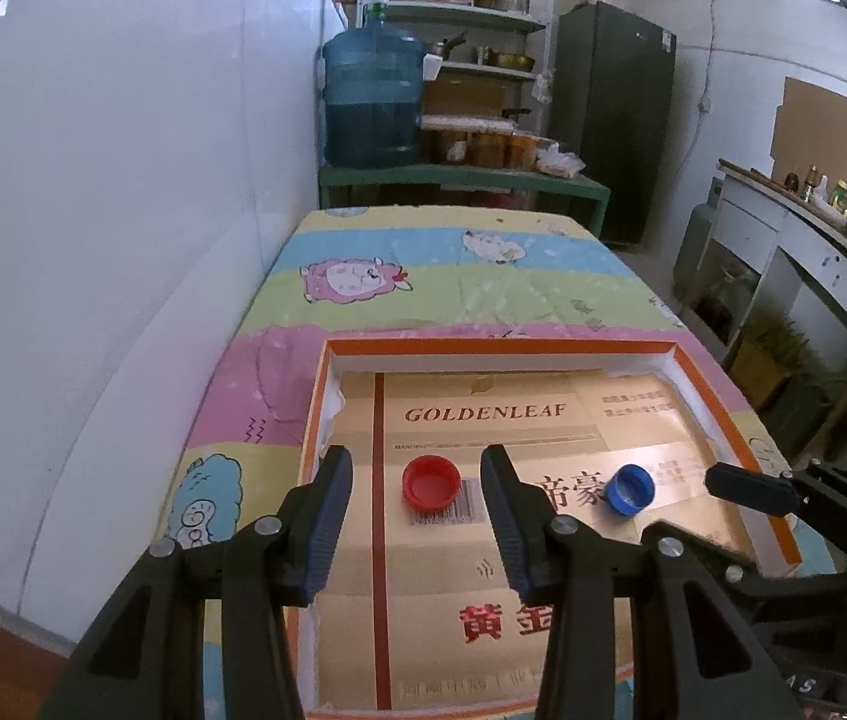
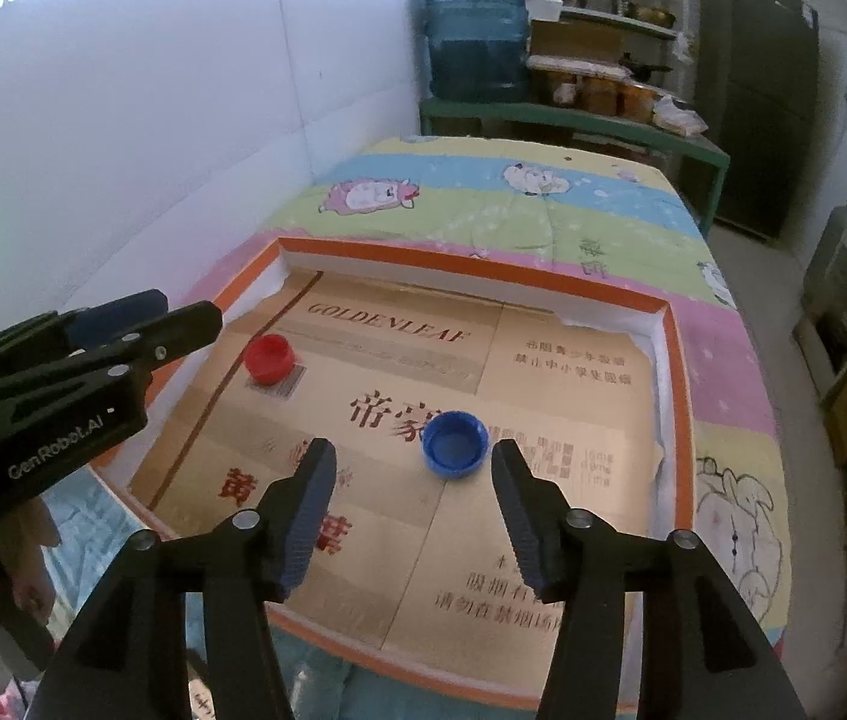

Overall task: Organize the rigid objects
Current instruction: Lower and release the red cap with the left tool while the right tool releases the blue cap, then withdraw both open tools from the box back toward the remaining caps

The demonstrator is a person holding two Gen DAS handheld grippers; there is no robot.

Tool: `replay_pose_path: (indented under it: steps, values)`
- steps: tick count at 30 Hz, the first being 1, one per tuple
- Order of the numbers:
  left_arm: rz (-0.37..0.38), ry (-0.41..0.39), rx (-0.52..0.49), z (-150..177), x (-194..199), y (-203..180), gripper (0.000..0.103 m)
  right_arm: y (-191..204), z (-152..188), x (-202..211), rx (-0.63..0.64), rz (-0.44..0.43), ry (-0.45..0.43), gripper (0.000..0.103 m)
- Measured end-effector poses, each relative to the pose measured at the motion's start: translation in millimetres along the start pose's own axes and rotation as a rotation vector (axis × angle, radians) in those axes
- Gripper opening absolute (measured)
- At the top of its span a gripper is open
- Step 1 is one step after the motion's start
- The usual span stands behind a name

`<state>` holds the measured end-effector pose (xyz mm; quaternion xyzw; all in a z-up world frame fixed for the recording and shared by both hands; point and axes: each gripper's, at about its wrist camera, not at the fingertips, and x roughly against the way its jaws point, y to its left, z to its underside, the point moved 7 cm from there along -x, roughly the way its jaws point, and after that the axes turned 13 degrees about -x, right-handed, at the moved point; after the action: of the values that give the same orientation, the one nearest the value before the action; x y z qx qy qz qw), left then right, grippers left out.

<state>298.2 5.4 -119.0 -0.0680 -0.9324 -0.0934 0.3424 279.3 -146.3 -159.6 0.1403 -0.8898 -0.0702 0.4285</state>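
A shallow orange-rimmed box point(image 1: 501, 346) point(image 2: 483, 267), lined with gold printed cardboard, lies on a bed. Inside it sit a red bottle cap point(image 1: 430, 483) point(image 2: 268, 358) and a blue bottle cap point(image 1: 630, 489) point(image 2: 454, 444), both hollow side up. My left gripper point(image 1: 417, 462) point(image 2: 183, 318) hangs open above the box. The red cap shows between its fingertips in the left wrist view, untouched. My right gripper point(image 2: 411, 453) point(image 1: 723, 483) is open too. The blue cap lies just beyond its tips, close to the right finger point(image 2: 513, 492), with no pad pressing it.
A cartoon-sheep quilt point(image 1: 453, 276) covers the bed. A white wall point(image 1: 123, 240) runs along the left. Behind the bed stand a green bench with a blue water jug point(image 1: 372, 99), shelves of jars and a dark fridge point(image 1: 615, 120). A counter point(image 1: 813, 252) lines the right.
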Motion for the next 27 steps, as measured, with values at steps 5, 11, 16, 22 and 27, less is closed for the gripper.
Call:
replay_pose_path:
  steps: [5, 11, 16, 22, 27]
  values:
    - [0.002, -0.025, 0.005, 2, 18, 1, 0.045, -2, 10, 12, -0.021, 0.011, -0.009, 0.073]
    - [0.010, -0.033, -0.007, 10, 37, 1, 0.045, -4, 26, 30, -0.045, 0.022, -0.017, 0.073]
    - [0.017, -0.025, -0.017, 23, 54, -2, 0.045, -4, 41, 47, -0.076, 0.025, -0.025, 0.073]
    - [0.026, -0.084, -0.002, 34, 86, -5, 0.048, 1, 61, 66, -0.086, 0.032, -0.035, 0.073]
    - [0.080, -0.144, 0.011, 39, 111, -9, 0.076, 5, 72, 89, -0.085, 0.046, -0.074, 0.073]
